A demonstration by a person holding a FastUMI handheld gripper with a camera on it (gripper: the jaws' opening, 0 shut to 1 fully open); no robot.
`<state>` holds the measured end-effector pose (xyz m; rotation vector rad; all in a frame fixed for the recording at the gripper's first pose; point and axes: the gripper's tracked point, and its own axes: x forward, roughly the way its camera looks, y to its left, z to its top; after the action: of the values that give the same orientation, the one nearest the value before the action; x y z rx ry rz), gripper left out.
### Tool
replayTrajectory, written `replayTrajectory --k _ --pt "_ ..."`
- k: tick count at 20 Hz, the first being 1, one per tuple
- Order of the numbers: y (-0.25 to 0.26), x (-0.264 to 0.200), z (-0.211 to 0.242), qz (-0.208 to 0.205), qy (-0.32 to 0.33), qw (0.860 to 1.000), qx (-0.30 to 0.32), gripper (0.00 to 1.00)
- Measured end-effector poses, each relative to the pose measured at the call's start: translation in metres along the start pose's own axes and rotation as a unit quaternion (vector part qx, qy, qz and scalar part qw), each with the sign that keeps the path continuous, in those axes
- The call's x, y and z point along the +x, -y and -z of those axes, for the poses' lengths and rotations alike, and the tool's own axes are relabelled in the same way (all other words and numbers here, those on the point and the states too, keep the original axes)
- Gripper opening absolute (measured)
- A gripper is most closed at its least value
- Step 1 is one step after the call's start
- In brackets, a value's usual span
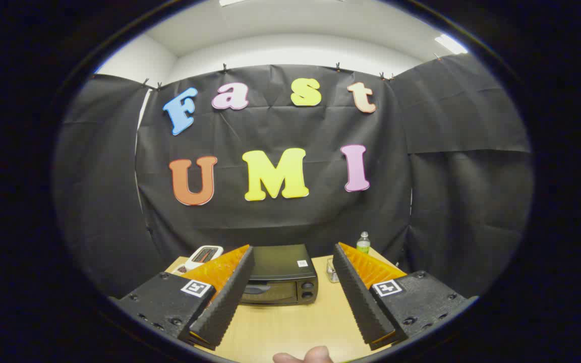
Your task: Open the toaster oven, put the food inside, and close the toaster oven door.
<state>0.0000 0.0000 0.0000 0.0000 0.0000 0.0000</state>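
Note:
A black toaster oven [281,275] stands on the wooden table [290,325], beyond my fingers and framed between them. Its door is closed, with the handle and two knobs facing me. A white tray [204,254] holding dark food sits left of the oven, partly hidden behind my left finger [225,302]. My gripper [290,287] is open, held above the table with nothing between its fingers. The right finger [363,302] stands well apart from the left one.
A small clear glass [332,272] stands right of the oven, and a plastic bottle with a green label [363,243] sits behind it near the black cloth wall. A person's fingertip [305,355] shows at the near table edge.

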Motion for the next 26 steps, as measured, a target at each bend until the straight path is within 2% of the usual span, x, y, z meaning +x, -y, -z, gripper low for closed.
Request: replayTrajectory --k 11,26 --pt "0.016 -0.004 0.002 0.015 -0.013 1.000 0.007 1.00" --pt "-0.002 0.022 0.011 -0.005 -0.028 0.999 0.014 1.00"
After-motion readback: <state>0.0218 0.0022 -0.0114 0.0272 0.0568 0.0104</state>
